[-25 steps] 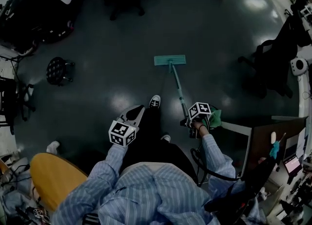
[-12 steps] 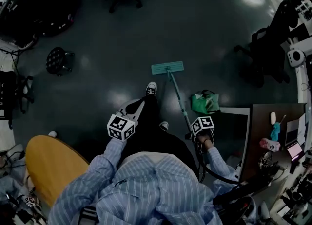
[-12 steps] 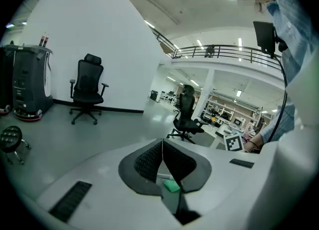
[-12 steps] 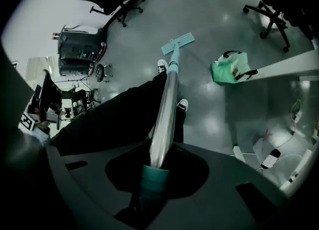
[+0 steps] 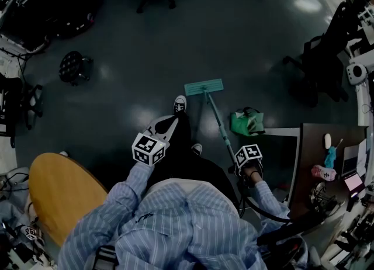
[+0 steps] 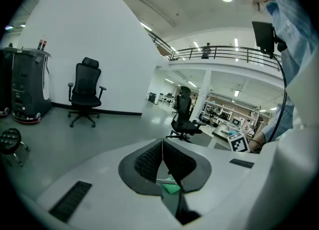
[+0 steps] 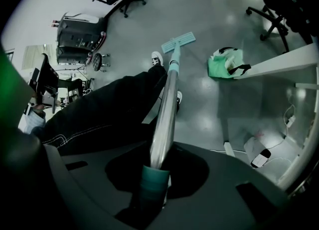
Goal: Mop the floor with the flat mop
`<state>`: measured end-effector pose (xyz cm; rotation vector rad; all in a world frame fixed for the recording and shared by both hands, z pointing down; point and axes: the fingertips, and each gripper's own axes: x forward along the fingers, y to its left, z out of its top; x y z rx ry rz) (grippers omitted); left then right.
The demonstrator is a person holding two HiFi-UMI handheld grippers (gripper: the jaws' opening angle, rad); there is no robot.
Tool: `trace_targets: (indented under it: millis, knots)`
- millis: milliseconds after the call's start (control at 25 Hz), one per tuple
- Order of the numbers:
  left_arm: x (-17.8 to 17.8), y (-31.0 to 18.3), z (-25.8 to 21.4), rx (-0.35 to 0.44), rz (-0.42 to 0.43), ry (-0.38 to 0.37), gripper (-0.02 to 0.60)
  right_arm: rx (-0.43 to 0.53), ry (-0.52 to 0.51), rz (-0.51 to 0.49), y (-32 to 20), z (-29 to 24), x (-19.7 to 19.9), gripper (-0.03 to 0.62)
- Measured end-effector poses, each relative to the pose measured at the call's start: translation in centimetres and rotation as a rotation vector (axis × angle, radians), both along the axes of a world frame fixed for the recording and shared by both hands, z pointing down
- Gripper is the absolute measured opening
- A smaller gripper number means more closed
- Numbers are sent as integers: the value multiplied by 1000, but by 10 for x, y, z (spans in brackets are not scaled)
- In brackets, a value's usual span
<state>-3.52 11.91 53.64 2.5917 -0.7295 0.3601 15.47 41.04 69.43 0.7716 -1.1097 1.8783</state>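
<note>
Head view: mop head lies flat on floor, ahead-left of right hand-held gripper, which is clamped on the handle end. Handle's long axis runs forward. Left hand-held gripper has jaws together, empty, off the mop.

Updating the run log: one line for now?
right tool: shut on mop handle | left tool: shut | mop head: flat on floor

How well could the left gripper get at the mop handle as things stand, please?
Probably yes. The left gripper is empty, jaws together, near the mop handle, which the right gripper holds by its top. Only the person's leg lies between; the jaws must open first.
</note>
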Motion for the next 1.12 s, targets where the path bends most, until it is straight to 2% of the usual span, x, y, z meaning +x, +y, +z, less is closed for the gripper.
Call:
trace_targets:
  millis: [280,480,720,1120]
  knots:
    - [9,-9,7,-13,-8,-9,6,-7,-13,-19,-7,6,4,80]
    - [17,-29,10,-25,-6,-11,6,4,-24,-8,-41,11,8,80]
    - [21,-68,19,-46,-2,-20,6,23,-27,19,-109,13,10,80]
    - [37,-172,24,-69,13,-12,6,29,-25,8,-260,25,12,80]
